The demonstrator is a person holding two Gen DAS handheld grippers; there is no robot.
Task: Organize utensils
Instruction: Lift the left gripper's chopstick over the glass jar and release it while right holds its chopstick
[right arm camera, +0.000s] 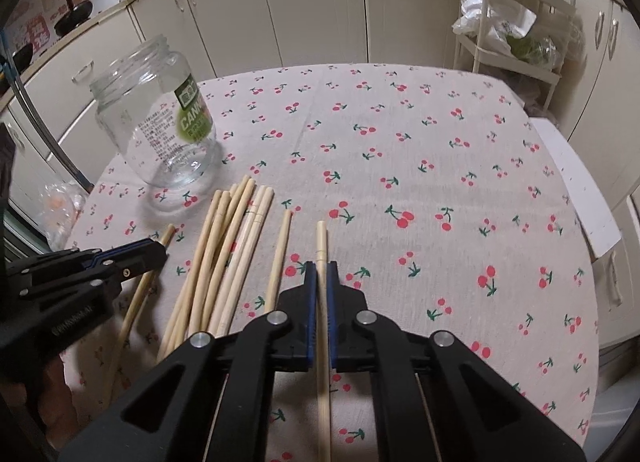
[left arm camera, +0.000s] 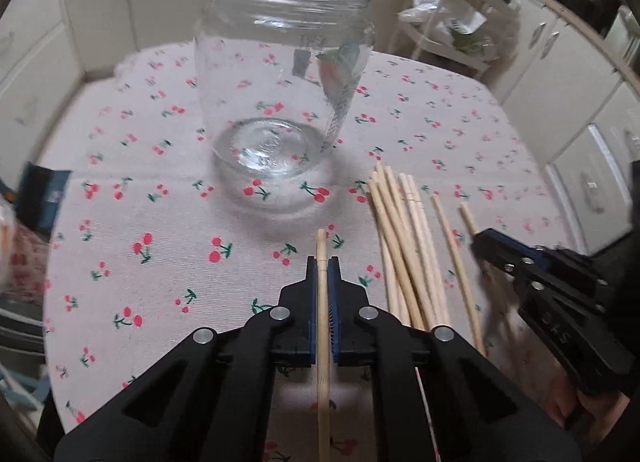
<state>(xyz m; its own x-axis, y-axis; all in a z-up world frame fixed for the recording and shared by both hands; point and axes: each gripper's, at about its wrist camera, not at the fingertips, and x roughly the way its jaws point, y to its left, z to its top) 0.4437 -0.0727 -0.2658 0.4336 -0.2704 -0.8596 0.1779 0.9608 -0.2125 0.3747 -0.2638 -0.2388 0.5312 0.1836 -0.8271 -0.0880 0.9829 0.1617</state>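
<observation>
An empty glass jar (left arm camera: 280,81) stands upright on the cherry-print tablecloth (left arm camera: 160,165); it also shows in the right wrist view (right arm camera: 160,121) with a green label. My left gripper (left arm camera: 323,262) is shut on a wooden chopstick (left arm camera: 322,302), short of the jar. My right gripper (right arm camera: 321,266) is shut on another chopstick (right arm camera: 322,322). A pile of several loose chopsticks (left arm camera: 404,246) lies between the two grippers, seen also in the right wrist view (right arm camera: 224,254). The right gripper shows in the left wrist view (left arm camera: 480,240), and the left gripper in the right wrist view (right arm camera: 158,252).
White kitchen cabinets (right arm camera: 312,1) surround the table. A white shelf cart with bags (right arm camera: 516,33) stands beyond the far right corner. A plastic bag (right arm camera: 60,205) sits at the table's left edge. A dark blue object (left arm camera: 48,197) lies at the left.
</observation>
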